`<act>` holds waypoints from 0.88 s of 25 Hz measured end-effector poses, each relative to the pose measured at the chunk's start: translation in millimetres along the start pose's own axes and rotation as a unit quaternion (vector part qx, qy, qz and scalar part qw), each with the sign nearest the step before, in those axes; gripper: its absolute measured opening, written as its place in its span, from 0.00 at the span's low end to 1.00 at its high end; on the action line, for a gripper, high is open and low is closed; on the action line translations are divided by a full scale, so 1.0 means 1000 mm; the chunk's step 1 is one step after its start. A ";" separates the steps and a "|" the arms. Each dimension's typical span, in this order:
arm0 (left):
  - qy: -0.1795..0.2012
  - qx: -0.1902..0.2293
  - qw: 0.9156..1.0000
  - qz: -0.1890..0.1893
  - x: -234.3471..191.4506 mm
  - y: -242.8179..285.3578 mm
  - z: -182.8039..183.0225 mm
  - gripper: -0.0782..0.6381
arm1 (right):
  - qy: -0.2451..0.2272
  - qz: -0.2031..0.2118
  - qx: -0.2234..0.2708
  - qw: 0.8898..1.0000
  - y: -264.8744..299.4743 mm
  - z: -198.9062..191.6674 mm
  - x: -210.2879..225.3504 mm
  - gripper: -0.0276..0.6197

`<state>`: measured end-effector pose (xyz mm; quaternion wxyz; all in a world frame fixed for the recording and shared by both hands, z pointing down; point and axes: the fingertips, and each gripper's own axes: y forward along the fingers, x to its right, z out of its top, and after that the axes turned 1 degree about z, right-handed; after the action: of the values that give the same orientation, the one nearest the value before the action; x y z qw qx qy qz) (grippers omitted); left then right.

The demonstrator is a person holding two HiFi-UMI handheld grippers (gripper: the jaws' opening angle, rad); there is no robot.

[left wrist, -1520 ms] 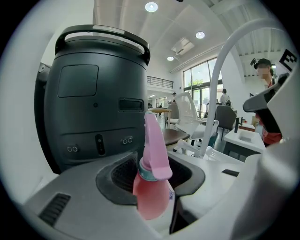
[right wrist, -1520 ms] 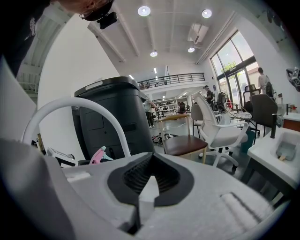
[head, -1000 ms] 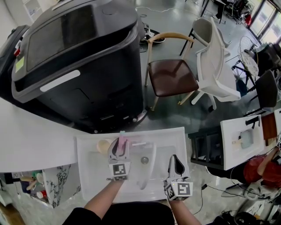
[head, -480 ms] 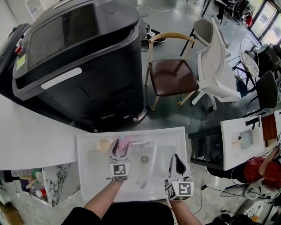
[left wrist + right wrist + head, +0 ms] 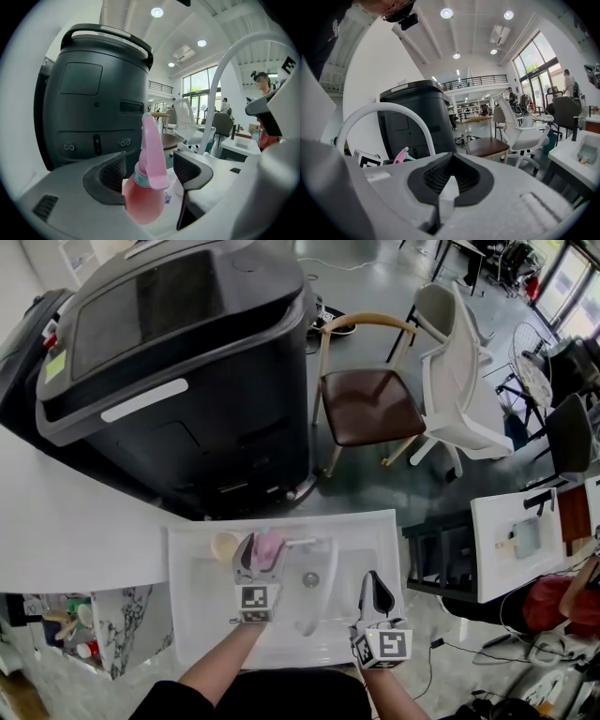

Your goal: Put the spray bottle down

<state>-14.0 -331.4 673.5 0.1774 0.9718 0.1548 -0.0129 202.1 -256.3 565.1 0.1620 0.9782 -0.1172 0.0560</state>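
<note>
One pink, translucent spray bottle (image 5: 144,199) stands upright between the opening fingers (image 5: 107,176)

One pink spray bottle (image 5: 146,187), two claws (image 5: 261,554) (image 5: 377,583), two chairs (image 5: 367,404) (image 5: 459,381), one sink (image 5: 187,551), one faucet (image 5: 384,106), one black machine (image 5: 187,381)

Light is bright and even, from round ceiling lamps (image 5: 157,12) that flare white and from daylight through tall windows (image 5: 534,65). Both gripper views bulge like a fisheye, with black corners. The spray bottle (image 5: 145,187), close to the lens, is soft. In the head view the white worktop (image 5: 66,540) is nearly washed out and the floor (image 5: 375,277) is glossy.
</note>
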 end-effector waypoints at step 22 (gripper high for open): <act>-0.036 0.028 0.998 -0.037 -0.007 -0.178 0.025 0.57 | 0.001 -0.031 0.047 0.998 -0.097 0.020 -0.075 0.04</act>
<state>-73.8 -184.0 589.7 0.1547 0.9689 0.1837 -0.0593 155.3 -158.3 505.5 0.1180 0.9878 -0.0842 0.0573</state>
